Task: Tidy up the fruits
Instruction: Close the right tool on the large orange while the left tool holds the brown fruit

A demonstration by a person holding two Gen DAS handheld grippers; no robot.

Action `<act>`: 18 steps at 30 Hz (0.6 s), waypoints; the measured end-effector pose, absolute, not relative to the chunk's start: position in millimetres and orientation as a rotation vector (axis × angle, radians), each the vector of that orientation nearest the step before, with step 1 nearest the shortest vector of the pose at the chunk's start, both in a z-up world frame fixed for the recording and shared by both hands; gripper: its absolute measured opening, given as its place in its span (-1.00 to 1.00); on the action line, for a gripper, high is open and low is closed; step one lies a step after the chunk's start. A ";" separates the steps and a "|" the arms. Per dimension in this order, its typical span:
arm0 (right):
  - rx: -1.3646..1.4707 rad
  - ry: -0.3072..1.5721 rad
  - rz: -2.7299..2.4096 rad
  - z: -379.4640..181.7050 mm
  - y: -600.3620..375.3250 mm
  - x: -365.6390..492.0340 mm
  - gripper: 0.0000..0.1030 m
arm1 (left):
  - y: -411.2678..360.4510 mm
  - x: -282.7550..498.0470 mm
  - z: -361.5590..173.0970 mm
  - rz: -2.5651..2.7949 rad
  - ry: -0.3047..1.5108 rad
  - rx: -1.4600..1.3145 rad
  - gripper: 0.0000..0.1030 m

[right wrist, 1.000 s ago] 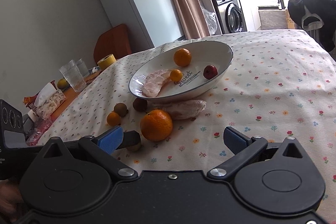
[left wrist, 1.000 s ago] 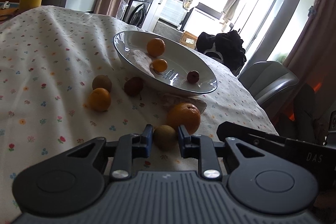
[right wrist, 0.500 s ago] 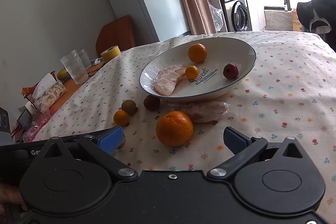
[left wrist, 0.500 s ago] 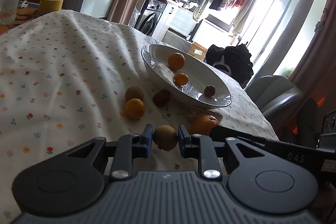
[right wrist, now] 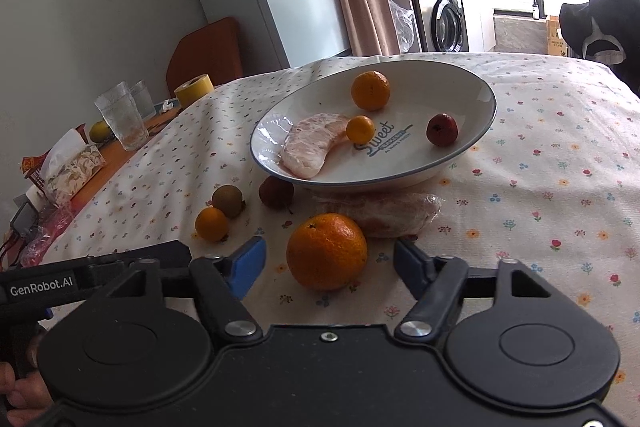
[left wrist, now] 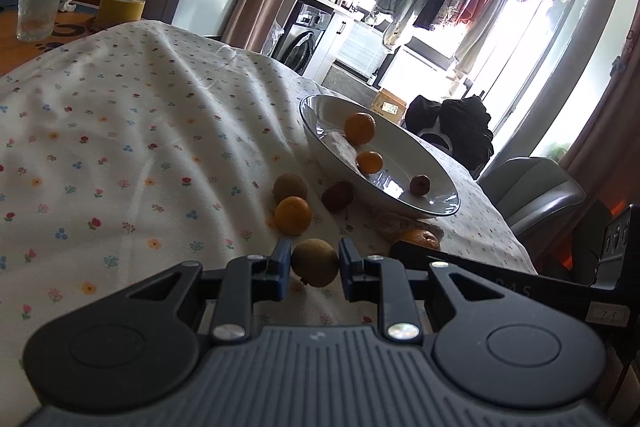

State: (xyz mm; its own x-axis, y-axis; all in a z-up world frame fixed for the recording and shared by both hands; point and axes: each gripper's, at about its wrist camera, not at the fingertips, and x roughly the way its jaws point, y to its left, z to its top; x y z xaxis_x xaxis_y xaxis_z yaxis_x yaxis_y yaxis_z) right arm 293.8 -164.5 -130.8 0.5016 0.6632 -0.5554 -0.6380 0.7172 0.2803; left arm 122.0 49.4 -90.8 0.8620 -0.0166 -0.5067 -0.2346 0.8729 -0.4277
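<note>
My left gripper (left wrist: 314, 265) is shut on a small brown-green fruit (left wrist: 314, 262), low over the flowered cloth. Ahead, a white bowl (left wrist: 404, 151) holds an orange (left wrist: 360, 127), a small orange (left wrist: 369, 162) and a red fruit (left wrist: 420, 184). A brown fruit (left wrist: 289, 187), a small orange (left wrist: 292, 215) and a dark red fruit (left wrist: 338, 195) lie loose before it. My right gripper (right wrist: 328, 247) is open, its blue pads (right wrist: 246, 263) either side of a large orange (right wrist: 326, 251) without touching. The bowl (right wrist: 480, 123) also holds a pomelo segment (right wrist: 312, 143). A wrapped segment (right wrist: 384, 213) lies on the cloth.
Drinking glasses (right wrist: 120, 119), a yellow tape roll (right wrist: 193, 90) and a tissue pack (right wrist: 68, 167) stand on the wooden strip at the far left. A grey chair (left wrist: 536, 195) sits past the table's right edge. The left gripper's body (right wrist: 92, 275) reaches in beside the right one.
My left gripper has drawn back and swung left with the brown-green fruit in it. My right gripper has moved forward, so the large orange now sits between its open fingers.
</note>
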 end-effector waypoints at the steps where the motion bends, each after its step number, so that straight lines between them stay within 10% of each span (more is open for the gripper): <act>1: 0.030 0.697 0.789 -130.6 -163.4 293.7 -0.21 | 49.1 121.5 -90.3 0.121 0.523 -0.501 -0.55; 18: 0.065 0.632 0.805 -102.4 -179.1 292.5 -0.23 | 43.2 121.9 -70.5 0.123 0.484 -0.477 -0.55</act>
State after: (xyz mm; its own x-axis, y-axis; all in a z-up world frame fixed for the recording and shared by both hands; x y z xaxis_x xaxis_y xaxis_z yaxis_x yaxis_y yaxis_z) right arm 292.5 -179.1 -102.3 0.5205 0.6897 -0.5033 -0.6522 0.7016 0.2871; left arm 121.9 43.2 -70.5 0.8801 0.0028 -0.4747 -0.2244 0.8836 -0.4110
